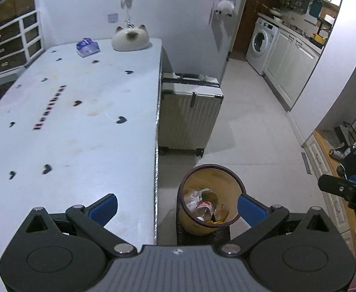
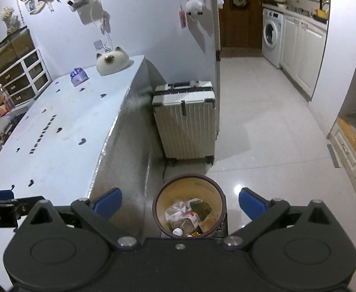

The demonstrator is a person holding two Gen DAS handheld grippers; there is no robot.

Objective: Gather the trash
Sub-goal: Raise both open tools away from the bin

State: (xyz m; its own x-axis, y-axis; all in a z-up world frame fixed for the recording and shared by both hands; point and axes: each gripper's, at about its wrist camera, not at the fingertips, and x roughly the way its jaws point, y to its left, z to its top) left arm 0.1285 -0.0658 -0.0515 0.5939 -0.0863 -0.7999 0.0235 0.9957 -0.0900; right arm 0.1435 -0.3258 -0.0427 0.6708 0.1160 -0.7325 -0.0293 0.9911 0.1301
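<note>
The trash bin (image 2: 189,204) stands on the floor at the lower centre of both views, just beside the worktop (image 1: 80,121). Inside lie a crumpled white bag (image 2: 176,213), 1 clear bottle (image 2: 186,223) and some darker scraps, so most collecting looks done. The left tool (image 1: 177,205) and the right tool (image 2: 180,202) are both spread wide and hold nothing. On the worktop I count only 2 things, at its far end: 1 tissue pack (image 1: 87,46) and 1 cat-shaped ornament (image 1: 130,37), neither obviously trash. 1 suitcase (image 1: 190,112) stands beyond the bin. Little seems left.
</note>
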